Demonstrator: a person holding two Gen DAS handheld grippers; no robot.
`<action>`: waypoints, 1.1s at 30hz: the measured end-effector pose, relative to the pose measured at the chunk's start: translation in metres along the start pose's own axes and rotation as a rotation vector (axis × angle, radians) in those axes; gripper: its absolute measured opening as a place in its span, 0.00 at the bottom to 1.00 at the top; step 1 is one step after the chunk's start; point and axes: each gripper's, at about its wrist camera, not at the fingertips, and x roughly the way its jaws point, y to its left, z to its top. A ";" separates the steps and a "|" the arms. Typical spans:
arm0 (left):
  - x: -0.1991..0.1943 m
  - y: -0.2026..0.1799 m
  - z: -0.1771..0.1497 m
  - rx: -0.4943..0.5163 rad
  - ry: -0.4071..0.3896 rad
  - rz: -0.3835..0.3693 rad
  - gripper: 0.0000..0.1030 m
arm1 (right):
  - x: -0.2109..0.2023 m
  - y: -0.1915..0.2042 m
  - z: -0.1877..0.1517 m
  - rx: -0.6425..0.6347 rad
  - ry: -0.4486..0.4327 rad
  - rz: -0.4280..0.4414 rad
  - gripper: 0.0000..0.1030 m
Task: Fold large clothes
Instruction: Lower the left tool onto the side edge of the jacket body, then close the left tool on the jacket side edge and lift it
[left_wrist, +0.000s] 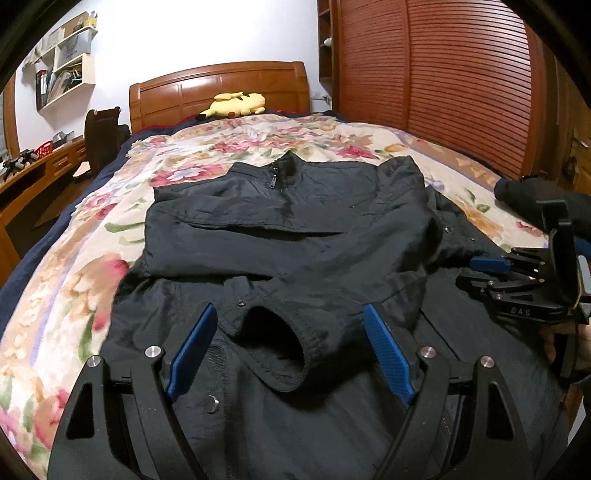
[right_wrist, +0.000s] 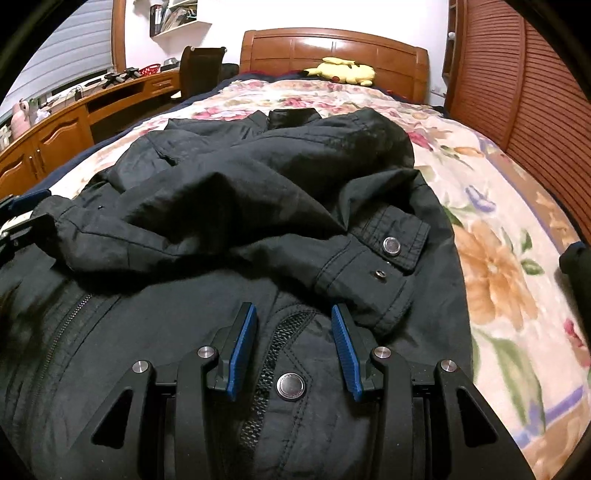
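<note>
Left tongs (left_wrist: 288, 321) spread wide above a sleeve cuff (left_wrist: 275, 343), right tongs (right_wrist: 293, 321) parted, empty, over black jacket (right_wrist: 207, 206), floral bedspread (right_wrist: 498, 258)

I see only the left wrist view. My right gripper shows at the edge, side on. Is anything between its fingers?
Observer: No. In the right wrist view the right gripper stands open over the black jacket, with a snap button of the jacket below the gap; the pads press on nothing.
Operator: What lies just ahead of it?
Observer: A sleeve cuff folded across the jacket, with a snap on its tab.
Operator: Is there bare blanket to its right?
Observer: Yes, the floral blanket is uncovered right of the cuff.
</note>
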 end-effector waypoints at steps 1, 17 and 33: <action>-0.001 0.001 0.003 0.003 0.003 0.007 0.80 | 0.001 -0.001 -0.001 0.002 0.002 0.004 0.43; 0.061 0.027 0.011 0.000 0.270 0.016 0.80 | -0.004 -0.020 -0.012 0.045 -0.023 0.048 0.43; 0.064 0.016 -0.014 -0.062 0.330 -0.135 0.37 | -0.005 -0.022 -0.014 0.051 -0.028 0.061 0.44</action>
